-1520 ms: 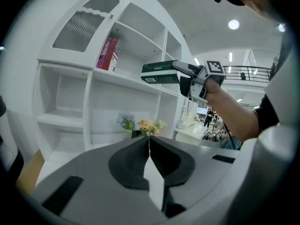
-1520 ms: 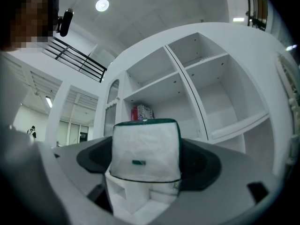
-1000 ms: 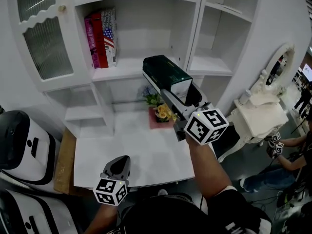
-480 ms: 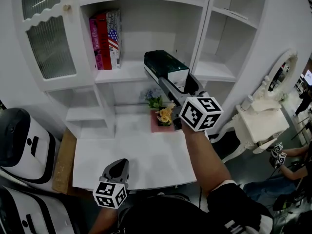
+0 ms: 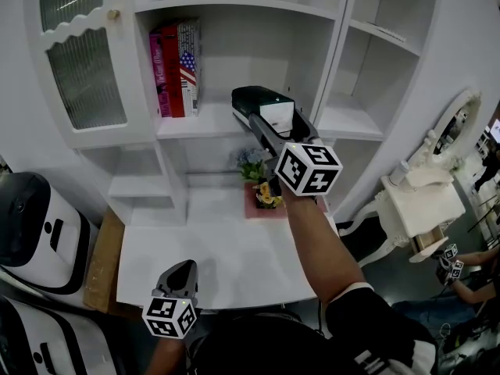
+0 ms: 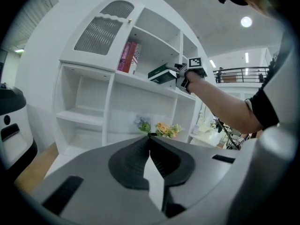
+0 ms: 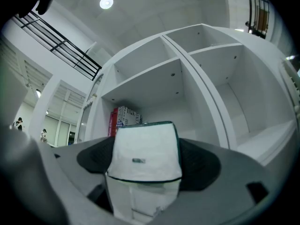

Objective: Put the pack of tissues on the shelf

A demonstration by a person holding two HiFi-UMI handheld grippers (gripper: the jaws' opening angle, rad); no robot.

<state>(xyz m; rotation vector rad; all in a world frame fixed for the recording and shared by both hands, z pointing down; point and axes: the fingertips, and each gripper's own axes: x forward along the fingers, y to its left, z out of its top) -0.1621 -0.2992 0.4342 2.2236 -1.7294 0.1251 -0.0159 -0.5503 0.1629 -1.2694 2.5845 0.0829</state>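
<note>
1. Our right gripper (image 5: 272,127) is clenched on the pack of tissues (image 7: 144,156). The jaws press its two sides and the white end faces the camera.
2. We hold the pack at the front edge of the shelf (image 5: 205,123), to the right of the books (image 5: 176,67). We cannot tell whether it touches the board yet.
3. If we let go here, we judge that too little of the pack may rest on the board. It could tip forward and drop onto the flowers (image 5: 262,186) below.
4. If we go in too low, the pack's lower edge may catch the shelf's lip and twist in the jaws.
5. If we drift left, we may nudge the books. If we drift right, the upright divider (image 5: 334,53) could block the gripper.
6. Our left gripper (image 6: 150,139) hangs low over the desk's (image 5: 211,248) near edge, pressed together on nothing.
7. The desk is white and bare apart from the flowers. A ribbed-glass cabinet door (image 5: 86,76) stands to the left, and a white dressing table (image 5: 422,190) to the right.
</note>
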